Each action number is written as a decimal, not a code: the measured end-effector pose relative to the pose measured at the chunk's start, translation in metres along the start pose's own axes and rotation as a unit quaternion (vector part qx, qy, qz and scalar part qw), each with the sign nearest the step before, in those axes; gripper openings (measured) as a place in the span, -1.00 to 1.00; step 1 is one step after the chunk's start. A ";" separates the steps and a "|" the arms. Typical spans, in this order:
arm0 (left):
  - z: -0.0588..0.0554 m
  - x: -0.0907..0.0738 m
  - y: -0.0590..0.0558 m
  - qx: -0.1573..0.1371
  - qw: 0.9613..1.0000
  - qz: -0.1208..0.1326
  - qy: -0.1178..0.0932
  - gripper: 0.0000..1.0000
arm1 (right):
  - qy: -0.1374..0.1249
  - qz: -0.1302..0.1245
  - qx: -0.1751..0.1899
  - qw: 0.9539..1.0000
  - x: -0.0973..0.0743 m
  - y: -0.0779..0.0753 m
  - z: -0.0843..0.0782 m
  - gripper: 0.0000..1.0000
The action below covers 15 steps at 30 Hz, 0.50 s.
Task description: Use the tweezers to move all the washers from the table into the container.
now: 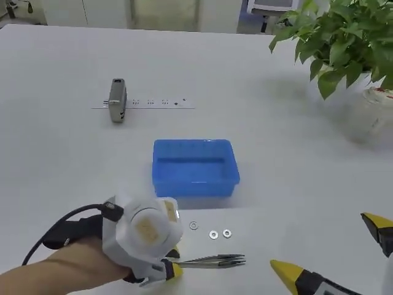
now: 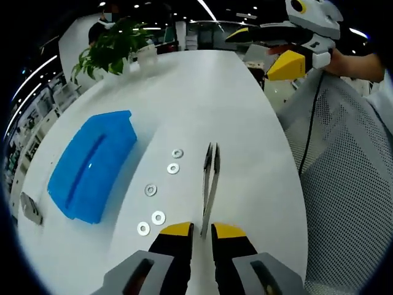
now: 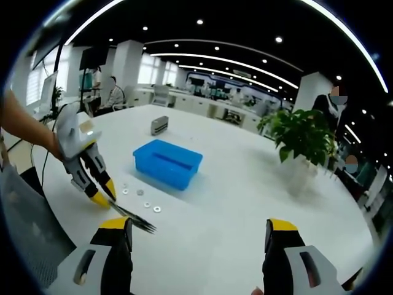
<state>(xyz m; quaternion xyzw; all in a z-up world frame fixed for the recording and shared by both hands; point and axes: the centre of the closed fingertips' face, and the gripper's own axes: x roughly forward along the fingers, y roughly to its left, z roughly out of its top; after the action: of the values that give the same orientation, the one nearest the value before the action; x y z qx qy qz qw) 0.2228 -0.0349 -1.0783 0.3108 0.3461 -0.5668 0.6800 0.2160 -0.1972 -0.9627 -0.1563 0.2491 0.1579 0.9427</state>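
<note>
**A:** What is the place?

**B:** A wide white bench (image 1: 73, 160) in a big open office with many ceiling lights. At the far left of the head view a small grey metal box (image 1: 117, 99) stands on it. It is at the end of a thin white strip with dark marks (image 1: 153, 103).

**A:** And the left tongs?

**B:** The left tongs (image 1: 173, 265) are low at the left, in a person's hand (image 1: 67, 270). Their yellow-tipped jaws are narrow and press on the back end of the thin silver metal tweezers (image 1: 215, 261). The tweezers point to the right, and their two tips are close together.

**A:** Where are the washers?

**B:** The small flat metal washers (image 1: 213, 234) lie on the bench, between the tweezers and the blue rectangular plastic container (image 1: 195, 184). In the left gripper view I count five in a loose row. All are outside the container, near its front wall. The tips of the tweezers are just beside the row, apart from every washer.

**A:** And more to the right?

**B:** The right tongs (image 1: 331, 246) are at the lower right, with the jaws wide apart and holding nothing. They are well apart from the tweezers. Far behind, at the right edge, a leafy green plant (image 1: 344, 37) stands in a white pot (image 1: 371, 117).
</note>
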 end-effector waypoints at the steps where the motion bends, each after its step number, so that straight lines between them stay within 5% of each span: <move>1: -0.001 0.000 -0.001 0.001 1.000 -0.001 0.001 -0.91 | -0.001 0.000 0.000 1.000 0.000 0.000 0.000 0.76; 5: 0.000 0.000 0.000 0.025 1.000 0.008 0.003 -1.00 | -0.001 -0.001 -0.001 1.000 0.000 0.000 0.000 0.76; 15: 0.004 -0.005 -0.001 0.030 0.999 0.011 0.003 -1.00 | -0.007 0.003 -0.005 1.000 -0.001 0.001 0.003 0.75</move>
<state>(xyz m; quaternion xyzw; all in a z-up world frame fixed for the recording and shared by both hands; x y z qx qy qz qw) 0.2219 -0.0354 -1.0720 0.3366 0.3274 -0.5686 0.6754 0.2160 -0.1948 -0.9598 -0.1591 0.2418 0.1627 0.9433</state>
